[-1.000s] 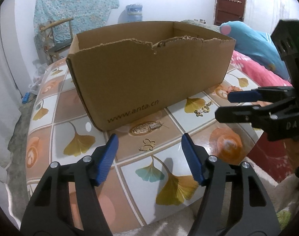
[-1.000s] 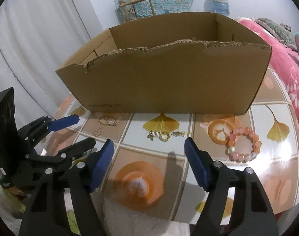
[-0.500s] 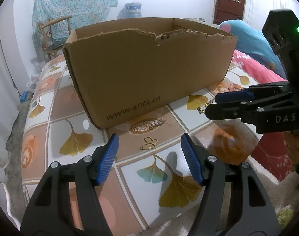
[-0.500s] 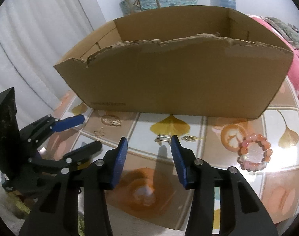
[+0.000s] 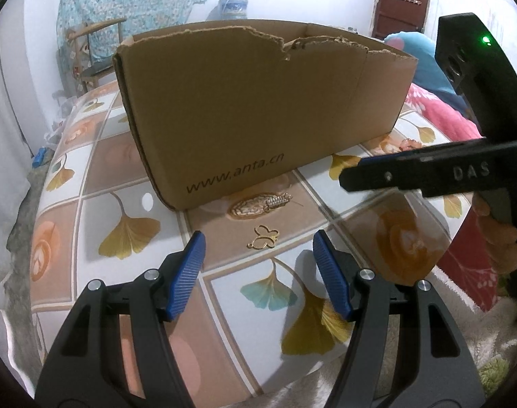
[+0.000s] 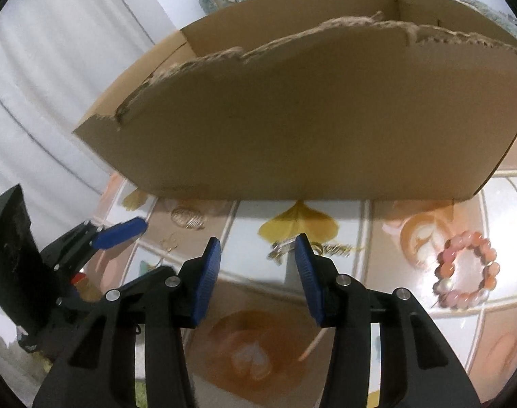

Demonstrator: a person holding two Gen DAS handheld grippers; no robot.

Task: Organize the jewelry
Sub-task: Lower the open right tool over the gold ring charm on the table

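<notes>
A: What do your grippers show?
B: Your right gripper has just narrowed its jaws; they stand apart, empty, above the gold chain piece. Your left gripper gapes, nothing between its pads, near the butterfly charm.
A: And the container?
B: The cardboard box stands behind the oval brooch and bead bracelet; its contents are hidden.

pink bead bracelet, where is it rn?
Right wrist view, lower right: the pink bead bracelet lies flat on the tablecloth, in front of the cardboard box, right of the right gripper.
</notes>
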